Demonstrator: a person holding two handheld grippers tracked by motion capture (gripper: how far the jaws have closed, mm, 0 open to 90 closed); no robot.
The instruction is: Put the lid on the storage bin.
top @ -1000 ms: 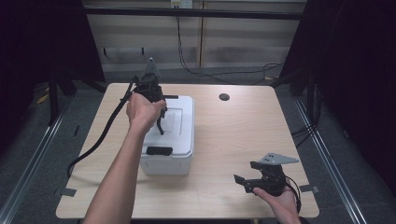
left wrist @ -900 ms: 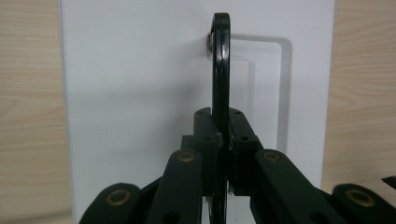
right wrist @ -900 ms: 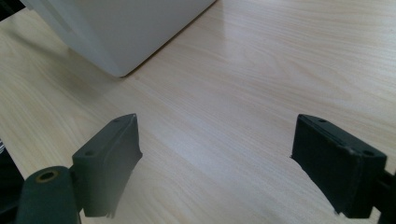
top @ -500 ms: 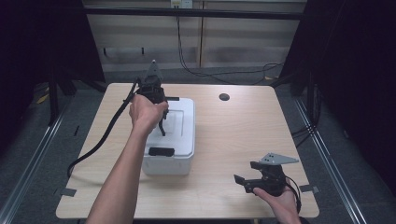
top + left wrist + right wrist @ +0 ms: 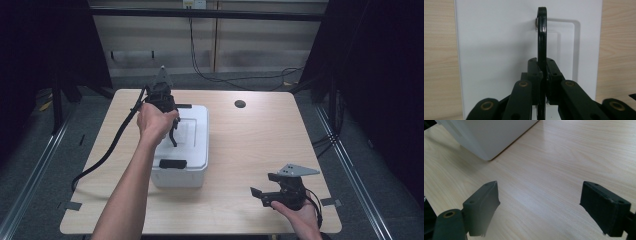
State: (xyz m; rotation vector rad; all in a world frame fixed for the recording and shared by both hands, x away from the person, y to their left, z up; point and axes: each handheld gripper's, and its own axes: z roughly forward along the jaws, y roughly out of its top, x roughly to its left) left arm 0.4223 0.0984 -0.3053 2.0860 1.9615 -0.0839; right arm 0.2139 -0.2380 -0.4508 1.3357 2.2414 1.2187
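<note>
1. Currently, the white rectangular plastic storage box [image 5: 187,150] stands on the light wood-grain table [image 5: 250,145], toward the 9 o'clock half of the tabletop in the high view.
2. On the box's flat white lid [image 5: 499,37], the thin black curved carry handle [image 5: 542,32] stands raised on edge; in the left gripper view it runs from 12 o'clock down to the jaw tips.
3. The left gripper [image 5: 542,82] is clamped on that handle: both black pads press against its lower section, one from 9 o'clock and one from 3 o'clock, with no gap visible on either side.
4. In the high view, the left gripper [image 5: 167,112] sits over the far part of the lid, held by the left hand [image 5: 155,122], with its black cable [image 5: 110,150] trailing off toward 8 o'clock past the table edge.
5. A black latch clip [image 5: 172,163] sits on the near edge of the lid, at 6 o'clock from the clamped handle.
6. The right gripper [image 5: 262,195] rests near the table's 5 o'clock corner, held by the right hand [image 5: 300,212], well apart from the box.
7. In the right gripper view, the right gripper [image 5: 539,200] has its jaws spread wide over bare table, with nothing between them; a corner of the box [image 5: 486,137] lies at 11 o'clock, clear of both pads.
8. A small dark round spot [image 5: 240,104] lies on the table at 1 o'clock from the box.
</note>
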